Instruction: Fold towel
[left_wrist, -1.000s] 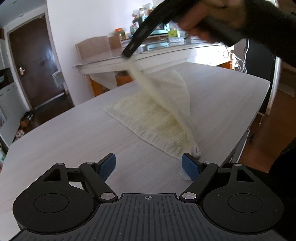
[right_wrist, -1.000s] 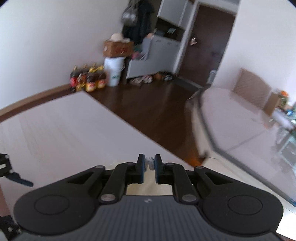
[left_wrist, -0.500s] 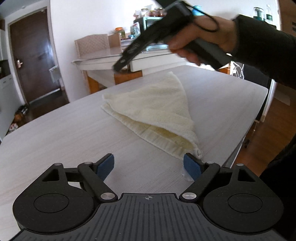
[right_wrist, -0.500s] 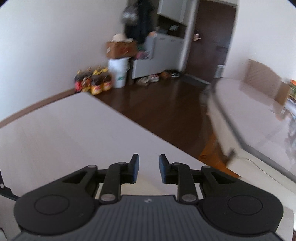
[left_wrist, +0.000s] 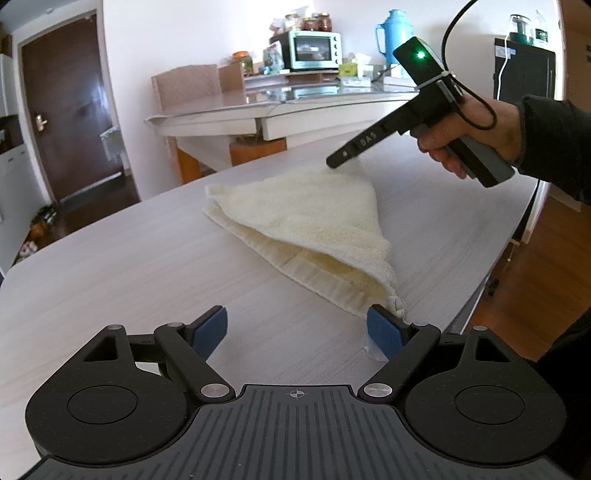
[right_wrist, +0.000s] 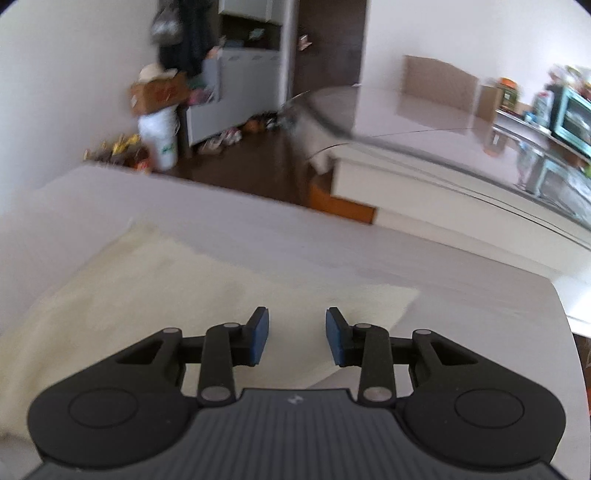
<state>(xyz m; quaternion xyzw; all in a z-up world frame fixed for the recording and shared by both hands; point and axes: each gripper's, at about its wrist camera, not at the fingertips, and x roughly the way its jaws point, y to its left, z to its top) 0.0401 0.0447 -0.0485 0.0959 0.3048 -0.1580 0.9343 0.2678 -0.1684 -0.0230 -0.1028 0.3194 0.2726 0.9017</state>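
Towel (left_wrist: 314, 221) folded to a rough triangle on pale bench (left_wrist: 129, 277), near the right edge; lower layer's ribbed hem exposed beneath the top fold. Left gripper (left_wrist: 297, 328) low over bench, fingers (left_wrist: 210, 328) spread wide, holding nothing; right pad just beside the towel's near corner, contact not determinable, corner tip partly hidden behind the pad. Right gripper (right_wrist: 297, 341) above the towel's far end, fingers (right_wrist: 258, 339) apart, nothing between them. Seen from left wrist view, right gripper (left_wrist: 334, 160) shown side-on in the hand (left_wrist: 472, 136), tip just over the towel's far point; gap to cloth not determinable, finger spacing not visible from that angle. Right wrist view blurred; towel (right_wrist: 147, 295) edges soft, lower left portion cut off by frame and gripper body.
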